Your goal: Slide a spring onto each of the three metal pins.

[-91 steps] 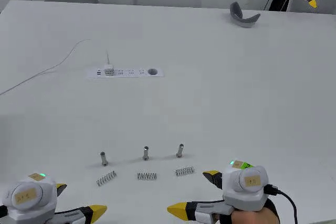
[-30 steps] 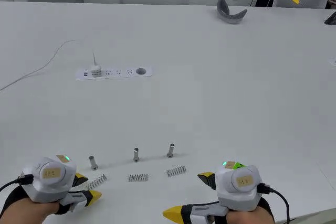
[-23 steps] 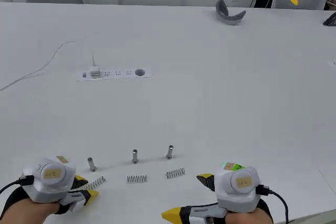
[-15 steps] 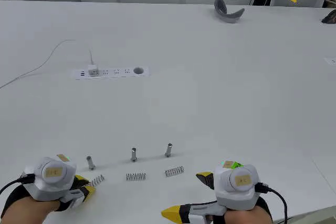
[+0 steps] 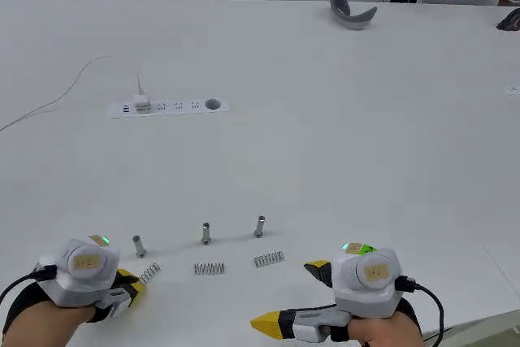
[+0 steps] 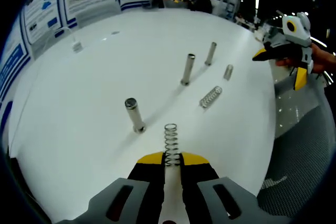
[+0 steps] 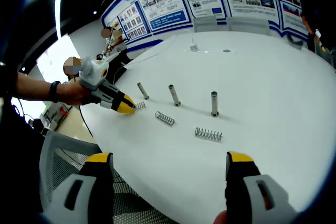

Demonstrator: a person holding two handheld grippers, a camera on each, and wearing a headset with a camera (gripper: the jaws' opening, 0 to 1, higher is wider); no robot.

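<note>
1. While it sits low at the near left of the counter, the left gripper has its jaws pinched tight on one end of the left spring, just beside the upright left pin.
2. Middle pin stands upright, the middle spring lying loose in front of it.
3. Right pin stands likewise, the right spring lying just before it.
4. Right gripper hovers at near right, jaws spread wide, holding nothing.
</note>
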